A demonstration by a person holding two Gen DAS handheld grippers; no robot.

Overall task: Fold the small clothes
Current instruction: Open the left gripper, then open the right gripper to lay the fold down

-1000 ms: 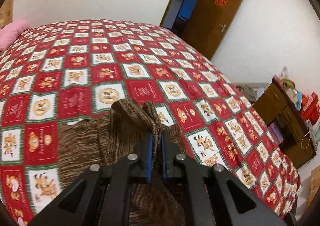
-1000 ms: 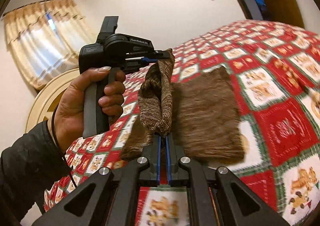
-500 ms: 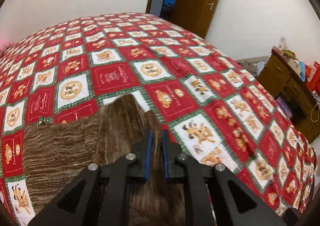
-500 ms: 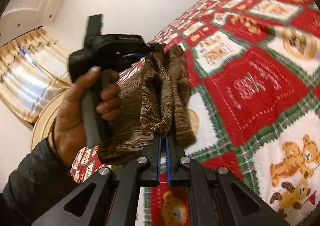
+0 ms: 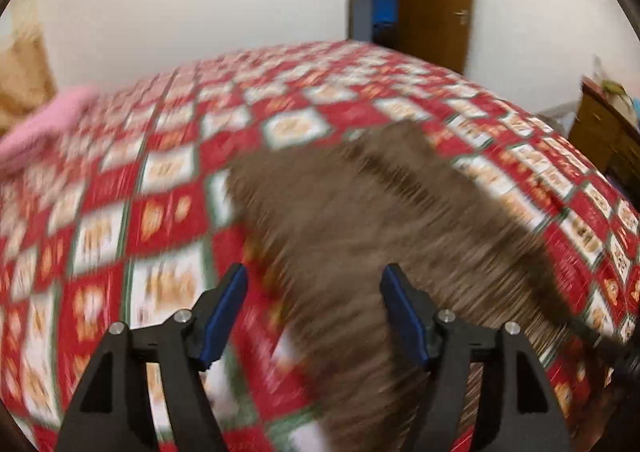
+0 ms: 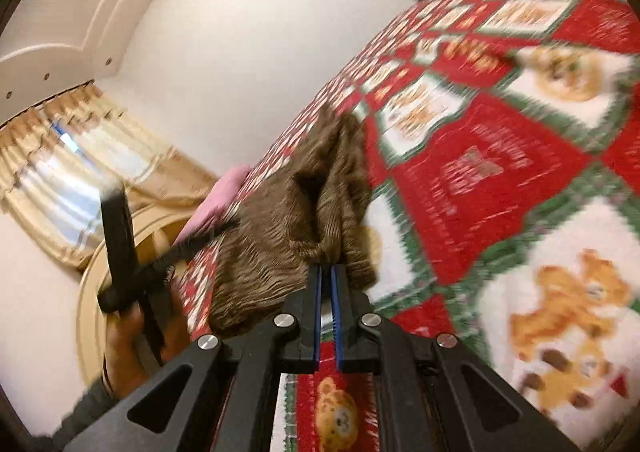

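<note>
Left gripper (image 5: 314, 310): jaws spread wide, blue pads well apart, nothing between them. It hangs over the near edge of the brown knit garment (image 5: 384, 228); whether a finger touches the cloth cannot be told, the frame is smeared by motion.

Right gripper (image 6: 327, 302): jaws drawn narrow, only a thin slit between the blue pads, pinching a bunched edge of the brown knit garment (image 6: 288, 236). The cloth rises from the pinch in a fold with a dark hollow at its middle, the rest draped down to the left of the fingers.

Landmark: red-and-white checked bedspread (image 5: 160, 188). The garment lies on it, spread flat across the middle and right of the left wrist view, one side running toward the lower right.

In the right wrist view the left gripper's body (image 6: 128, 252) shows left of the garment, tilted and blurred, with the person's left hand (image 6: 128, 340) wrapped round its handle below; dark sleeve at the wrist.

Pink pillow (image 5: 44, 124) at the far left end of the bedspread. Brown door (image 5: 434, 0) beyond its far edge. Yellow curtains (image 6: 68, 172) behind the left hand.
</note>
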